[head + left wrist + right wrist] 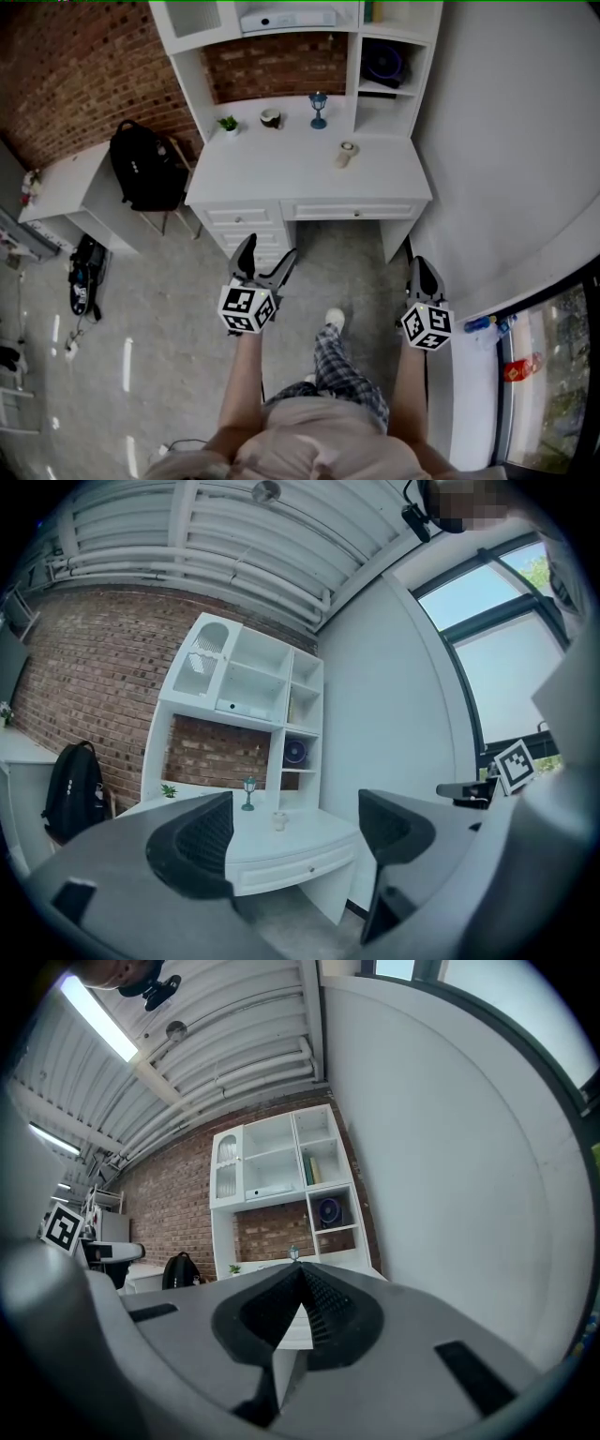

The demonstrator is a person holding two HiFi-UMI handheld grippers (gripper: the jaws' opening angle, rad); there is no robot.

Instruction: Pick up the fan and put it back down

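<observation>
The fan is a small dark round one, standing in the right-hand cubby of the white shelf unit on the desk. It also shows small and far off as the fan and the fan in the two gripper views. My left gripper hangs open and empty over the floor in front of the desk drawers; in its own view the left gripper has its jaws wide apart. My right gripper is shut on nothing near the desk's right leg, and the right gripper shows its jaws meeting.
On the desk stand a tiny plant, a cup, a blue lantern figure and a small white object. A black backpack sits on a chair at the left, a bag lies on the floor, and a wall runs along the right.
</observation>
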